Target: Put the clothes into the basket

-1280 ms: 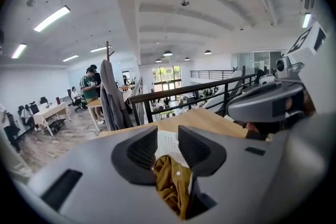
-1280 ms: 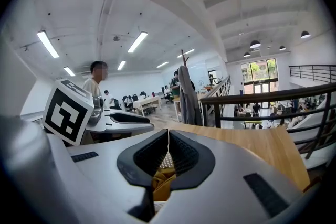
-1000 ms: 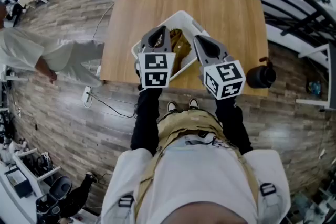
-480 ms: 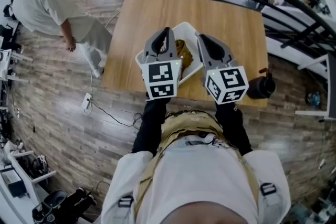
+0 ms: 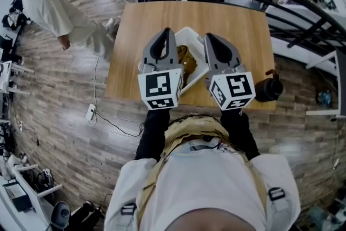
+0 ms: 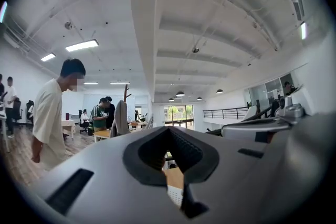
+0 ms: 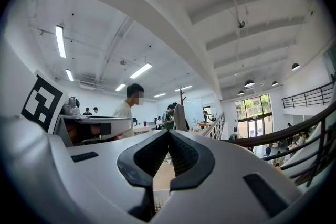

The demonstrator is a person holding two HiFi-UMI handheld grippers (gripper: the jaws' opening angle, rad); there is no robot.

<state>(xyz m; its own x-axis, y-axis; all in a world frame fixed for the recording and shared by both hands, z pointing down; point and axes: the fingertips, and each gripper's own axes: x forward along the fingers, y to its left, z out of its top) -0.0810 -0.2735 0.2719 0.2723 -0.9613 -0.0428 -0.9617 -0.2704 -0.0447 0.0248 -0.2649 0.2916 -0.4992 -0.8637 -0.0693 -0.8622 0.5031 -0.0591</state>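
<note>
Since a second ago both claws have risen above the table, and the bystander point(image 5: 51, 8) in pale clothes has walked farther up the plank floor. The left gripper point(image 5: 168, 31), a smooth grey shell with ribbed black pads, is closed on nothing. Crumpled brown clothes point(image 5: 186, 59) lie in the white basket point(image 5: 192, 36) on the wooden table point(image 5: 238, 21). The right gripper point(image 5: 207, 36) is likewise closed and empty.

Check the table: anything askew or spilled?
Only the basket: it sits skewed to the edges of the table, close to the near one. The brown clothes lie inside it; nothing looks spilled.
</note>
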